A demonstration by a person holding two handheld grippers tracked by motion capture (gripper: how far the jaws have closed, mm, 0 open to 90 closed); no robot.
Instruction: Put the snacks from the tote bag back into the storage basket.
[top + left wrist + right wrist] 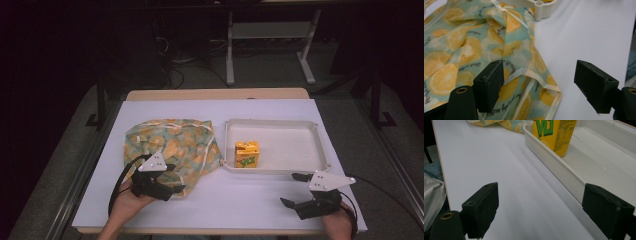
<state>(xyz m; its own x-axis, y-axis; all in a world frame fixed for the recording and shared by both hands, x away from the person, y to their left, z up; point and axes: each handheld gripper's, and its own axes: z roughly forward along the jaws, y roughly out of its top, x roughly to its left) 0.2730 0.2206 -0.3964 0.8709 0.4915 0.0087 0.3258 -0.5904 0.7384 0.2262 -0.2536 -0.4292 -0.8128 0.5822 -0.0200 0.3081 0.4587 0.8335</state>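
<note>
A drawstring cloth bag printed with orange and lemon slices lies flat on the left of the white table. My left gripper is at the bag's near right corner, open. In the left gripper view the bag's hemmed corner lies between the spread jaws of the left gripper, and neither pad presses on it. A yellow drink carton stands in the near left corner of a white tray. My right gripper hovers open just in front of the tray, nothing between its jaws. The carton stands beyond the tray rim.
A white sheet covers the table, with bare surface between the two grippers. The tray's corner touches the bag's right edge. The person's forearms come in at the table's near edge. Desk legs and cables stand on the dark floor behind.
</note>
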